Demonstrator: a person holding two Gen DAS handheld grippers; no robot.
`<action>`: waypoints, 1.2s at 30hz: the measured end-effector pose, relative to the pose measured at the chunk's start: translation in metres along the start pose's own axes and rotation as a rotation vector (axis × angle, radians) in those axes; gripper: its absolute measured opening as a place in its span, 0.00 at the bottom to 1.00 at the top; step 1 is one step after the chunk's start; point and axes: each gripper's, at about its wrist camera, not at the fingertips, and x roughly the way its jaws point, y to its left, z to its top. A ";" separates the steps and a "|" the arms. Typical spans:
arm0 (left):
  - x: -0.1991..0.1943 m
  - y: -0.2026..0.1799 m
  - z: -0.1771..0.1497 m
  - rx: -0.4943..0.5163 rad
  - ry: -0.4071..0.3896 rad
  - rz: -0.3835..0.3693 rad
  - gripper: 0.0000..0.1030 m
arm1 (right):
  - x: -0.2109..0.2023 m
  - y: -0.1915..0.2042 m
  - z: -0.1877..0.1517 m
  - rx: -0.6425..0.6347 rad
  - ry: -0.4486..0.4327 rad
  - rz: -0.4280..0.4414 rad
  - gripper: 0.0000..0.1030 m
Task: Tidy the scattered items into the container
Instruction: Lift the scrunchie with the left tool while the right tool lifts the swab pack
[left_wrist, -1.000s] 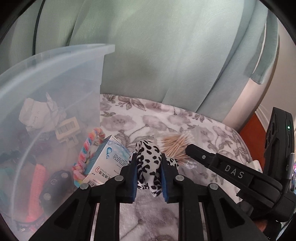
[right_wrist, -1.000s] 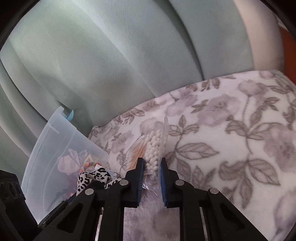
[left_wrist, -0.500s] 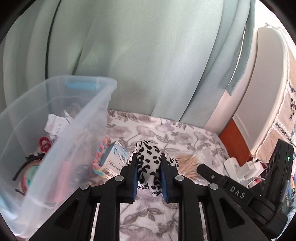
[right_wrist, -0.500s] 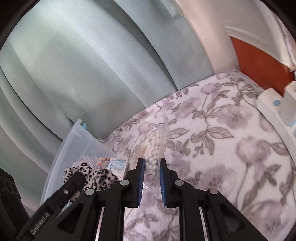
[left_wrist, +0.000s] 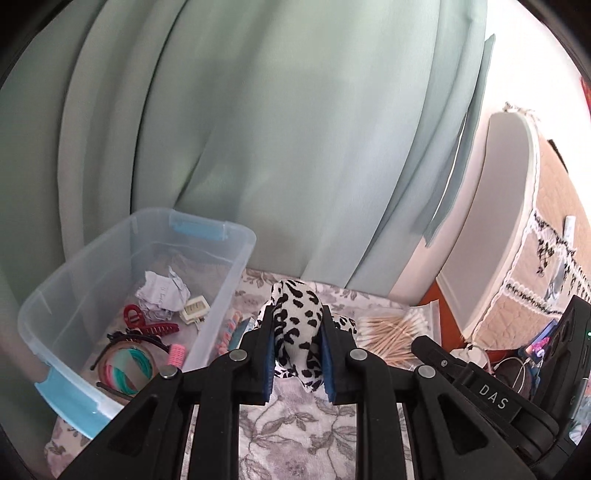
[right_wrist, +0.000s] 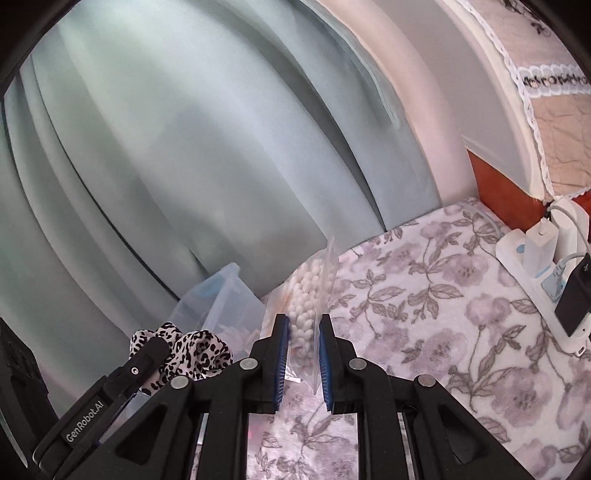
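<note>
Your left gripper (left_wrist: 298, 360) was pinched on a black-and-white spotted fabric scrunchie (left_wrist: 295, 325), blue pads pressed into it at lower centre of the left wrist view; the cloth bulged above the fingertips. Your right gripper (right_wrist: 301, 360) was clamped on a clear bag of cotton swabs (right_wrist: 310, 295), which stood upright from between the pads at centre of the right wrist view, white tips packed inside.

The clear plastic container (left_wrist: 218, 321) with blue latches sat at left of the left wrist view on a floral blanket (left_wrist: 295, 432). Inside it lay crumpled paper (left_wrist: 160, 293), a red hair clip (left_wrist: 147, 325), a cream claw clip (left_wrist: 194, 308), a pink roller (left_wrist: 176, 353) and coloured bands (left_wrist: 127, 365).

Just right of the container wall, outside it, a pastel braided band (left_wrist: 228, 332) was partly hidden behind your left finger. Swab sticks (left_wrist: 388, 332) showed right of the scrunchie, in the bag your right gripper held. A pale green curtain (left_wrist: 277, 147) filled the upper frame. A white power strip (right_wrist: 539, 266) with plugs lay at right edge of the right wrist view
</note>
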 end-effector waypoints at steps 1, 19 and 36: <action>-0.006 0.001 0.002 -0.001 -0.010 -0.002 0.21 | -0.004 0.005 0.000 -0.005 -0.008 0.002 0.17; -0.077 0.039 0.026 -0.083 -0.125 0.019 0.21 | -0.053 0.078 -0.012 -0.140 -0.090 0.034 0.17; -0.073 0.070 0.026 -0.142 -0.096 0.012 0.21 | -0.030 0.087 -0.031 -0.229 -0.002 0.006 0.12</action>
